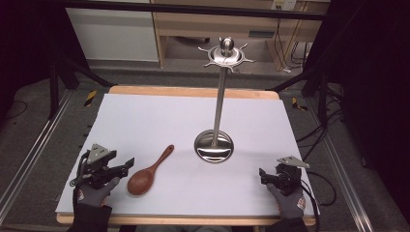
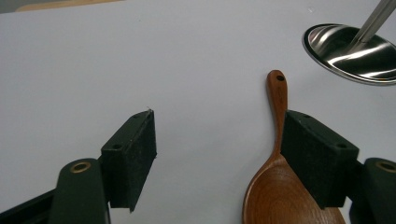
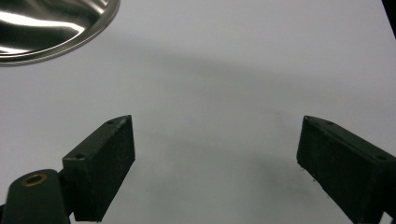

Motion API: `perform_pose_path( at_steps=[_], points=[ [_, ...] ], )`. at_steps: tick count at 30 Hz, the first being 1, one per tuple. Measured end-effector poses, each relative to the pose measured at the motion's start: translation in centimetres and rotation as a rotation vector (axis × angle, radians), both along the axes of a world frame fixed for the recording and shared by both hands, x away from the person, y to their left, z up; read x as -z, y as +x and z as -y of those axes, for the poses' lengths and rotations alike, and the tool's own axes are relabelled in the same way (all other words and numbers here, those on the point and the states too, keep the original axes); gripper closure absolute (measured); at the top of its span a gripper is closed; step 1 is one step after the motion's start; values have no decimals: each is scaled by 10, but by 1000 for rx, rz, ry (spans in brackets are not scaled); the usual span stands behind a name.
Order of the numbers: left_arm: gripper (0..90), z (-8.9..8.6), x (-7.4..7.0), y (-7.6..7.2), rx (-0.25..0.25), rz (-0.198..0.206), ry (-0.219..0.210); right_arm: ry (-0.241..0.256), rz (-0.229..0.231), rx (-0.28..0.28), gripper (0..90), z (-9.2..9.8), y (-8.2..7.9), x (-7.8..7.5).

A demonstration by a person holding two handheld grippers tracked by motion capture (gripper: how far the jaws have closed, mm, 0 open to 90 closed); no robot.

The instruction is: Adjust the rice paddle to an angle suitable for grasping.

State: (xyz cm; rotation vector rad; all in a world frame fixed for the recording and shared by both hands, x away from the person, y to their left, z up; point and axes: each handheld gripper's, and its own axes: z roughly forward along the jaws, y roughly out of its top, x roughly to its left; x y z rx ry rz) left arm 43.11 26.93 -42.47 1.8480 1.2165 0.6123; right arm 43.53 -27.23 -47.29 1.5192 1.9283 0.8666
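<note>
A brown wooden spoon (image 1: pixel 147 174) lies flat on the white table cover (image 1: pixel 159 121) at the front left, bowl toward me and handle pointing toward the far right. My left gripper (image 1: pixel 124 166) rests just left of the bowl, open and holding nothing. In the left gripper view the spoon (image 2: pixel 275 182) lies beside the right jaw, partly hidden behind it, and the left gripper (image 2: pixel 219 154) has only bare cover between its jaws. A steel utensil stand (image 1: pixel 213 146) rises mid-table, with hooks at its top (image 1: pixel 226 54). My right gripper (image 1: pixel 265 178) sits open at the front right, and the right gripper (image 3: pixel 215 163) is empty.
The stand's shiny round base (image 2: pixel 355 51) is beyond the spoon's handle tip, and the same base (image 3: pixel 46 23) lies to the far left of the right gripper. The wooden table edge (image 1: pixel 193 91) borders the cover at the back. Cables (image 1: pixel 319 181) trail off the right side.
</note>
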Motion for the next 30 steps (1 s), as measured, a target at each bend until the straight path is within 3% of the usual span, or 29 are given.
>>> perform_pose_path(
  at_steps=[6, 10, 22, 30],
  points=[
    [268, 9, -4, 4, 45, -25, 17, 13, -6, -4, 143, -2, -2, -1],
    [264, 15, -8, 6, 66, -32, 30, -3, 3, -15, 144, -4, -4, -2],
    [265, 28, -23, 16, 110, -45, 61, -21, -3, -43, 144, -9, -3, -3],
    [265, 40, -25, 25, 140, -80, 104, -18, -8, -45, 144, -9, -4, -4]
  ],
)
